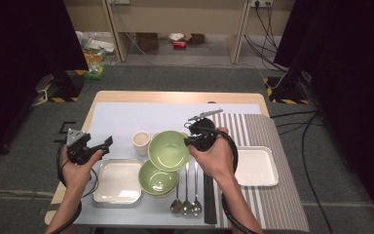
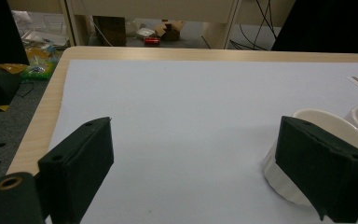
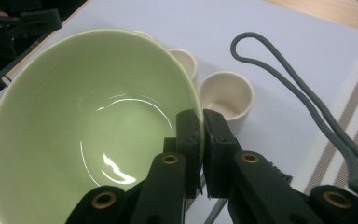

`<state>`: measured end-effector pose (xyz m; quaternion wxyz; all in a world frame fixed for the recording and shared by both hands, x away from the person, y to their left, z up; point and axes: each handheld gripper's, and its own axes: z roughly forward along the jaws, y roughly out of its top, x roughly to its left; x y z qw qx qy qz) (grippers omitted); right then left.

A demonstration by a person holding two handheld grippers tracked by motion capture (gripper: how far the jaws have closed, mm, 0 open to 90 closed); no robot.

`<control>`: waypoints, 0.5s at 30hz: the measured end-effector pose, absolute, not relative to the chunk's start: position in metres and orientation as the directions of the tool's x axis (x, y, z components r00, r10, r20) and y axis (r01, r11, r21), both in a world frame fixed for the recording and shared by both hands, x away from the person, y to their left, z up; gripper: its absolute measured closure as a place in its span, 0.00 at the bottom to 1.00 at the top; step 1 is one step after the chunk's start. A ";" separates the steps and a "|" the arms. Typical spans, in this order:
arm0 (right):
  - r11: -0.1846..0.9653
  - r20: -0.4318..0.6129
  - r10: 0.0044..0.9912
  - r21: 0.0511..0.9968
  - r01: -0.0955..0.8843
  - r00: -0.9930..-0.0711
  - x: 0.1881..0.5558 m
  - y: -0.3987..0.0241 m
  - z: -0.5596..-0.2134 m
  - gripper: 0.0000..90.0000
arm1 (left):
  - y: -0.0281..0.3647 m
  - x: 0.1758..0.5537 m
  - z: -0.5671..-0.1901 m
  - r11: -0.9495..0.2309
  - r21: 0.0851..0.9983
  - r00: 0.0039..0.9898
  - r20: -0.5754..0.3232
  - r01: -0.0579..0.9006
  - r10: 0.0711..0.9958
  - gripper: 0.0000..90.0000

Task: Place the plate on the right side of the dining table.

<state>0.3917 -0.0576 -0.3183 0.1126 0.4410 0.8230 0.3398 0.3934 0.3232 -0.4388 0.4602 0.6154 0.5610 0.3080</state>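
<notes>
1. The right gripper (image 1: 191,139) is clenched on the rim of a green bowl (image 1: 168,149); the bowl is tilted and raised above a second green bowl (image 1: 157,178) on the table.
2. The left gripper (image 1: 106,142) is released, its jaws wide apart with nothing between them; it hangs above the white mat (image 1: 126,119), near a white square plate (image 1: 118,181).
3. White cups (image 3: 226,95) stand just beyond the held bowl; three spoons (image 1: 186,195) lie beside the lower bowl.
</notes>
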 end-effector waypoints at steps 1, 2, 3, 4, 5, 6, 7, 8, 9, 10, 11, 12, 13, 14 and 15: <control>0.369 0.116 0.808 0.664 0.650 -0.577 0.392 -0.060 -0.318 0.96 | 0.323 0.393 -0.439 0.053 0.912 0.180 -0.137 0.406 0.974 0.12; 0.364 0.119 0.811 0.664 0.653 -0.573 0.393 -0.063 -0.317 0.96 | 0.323 0.393 -0.439 0.053 0.912 0.180 -0.137 0.406 0.974 0.12; 0.361 0.120 0.813 0.664 0.654 -0.570 0.395 -0.066 -0.317 0.96 | 0.323 0.393 -0.439 0.051 0.911 0.180 -0.135 0.408 0.974 0.12; 0.357 0.116 0.818 0.665 0.655 -0.564 0.395 -0.068 -0.316 0.96 | 0.323 0.393 -0.439 0.051 0.911 0.180 -0.135 0.408 0.974 0.12; 0.359 0.113 0.819 0.662 0.658 -0.562 0.396 -0.071 -0.316 0.96 | 0.323 0.393 -0.439 0.050 0.911 0.180 -0.135 0.410 0.974 0.12; 0.354 0.111 0.826 0.661 0.662 -0.553 0.397 -0.073 -0.315 0.96 | 0.324 0.393 -0.439 0.051 0.911 0.180 -0.135 0.410 0.974 0.12; 0.352 0.109 0.830 0.661 0.663 -0.548 0.397 -0.076 -0.315 0.96 | 0.324 0.393 -0.439 0.052 0.910 0.180 -0.137 0.411 0.974 0.12; 0.349 0.110 0.831 0.660 0.665 -0.546 0.398 -0.079 -0.315 0.96 | 0.324 0.393 -0.439 0.052 0.910 0.180 -0.137 0.411 0.974 0.12; 0.345 0.113 0.835 0.655 0.672 -0.539 0.398 -0.081 -0.314 0.96 | 0.324 0.393 -0.439 0.052 0.910 0.179 -0.136 0.410 0.974 0.12; 0.342 0.111 0.836 0.660 0.669 -0.537 0.399 -0.085 -0.314 0.96 | 0.324 0.393 -0.439 0.052 0.911 0.180 -0.136 0.409 0.974 0.12; 0.334 0.118 0.841 0.654 0.679 -0.527 0.399 -0.087 -0.314 0.96 | 0.324 0.393 -0.439 0.052 0.911 0.177 -0.136 0.410 0.975 0.12; 0.334 0.118 0.841 0.654 0.679 -0.527 0.399 -0.087 -0.314 0.96 | 0.324 0.393 -0.439 0.052 0.911 0.177 -0.136 0.410 0.975 0.12; 0.332 0.116 0.844 0.654 0.680 -0.524 0.400 -0.090 -0.314 0.96 | 0.324 0.393 -0.439 0.053 0.910 0.177 -0.137 0.410 0.975 0.12; 0.324 0.115 0.853 0.649 0.689 -0.509 0.401 -0.096 -0.315 0.96 | 0.324 0.394 -0.439 0.053 0.910 0.177 -0.137 0.411 0.975 0.12; 0.319 0.119 0.857 0.642 0.697 -0.502 0.402 -0.098 -0.316 0.96 | 0.324 0.394 -0.440 0.053 0.910 0.177 -0.137 0.411 0.975 0.12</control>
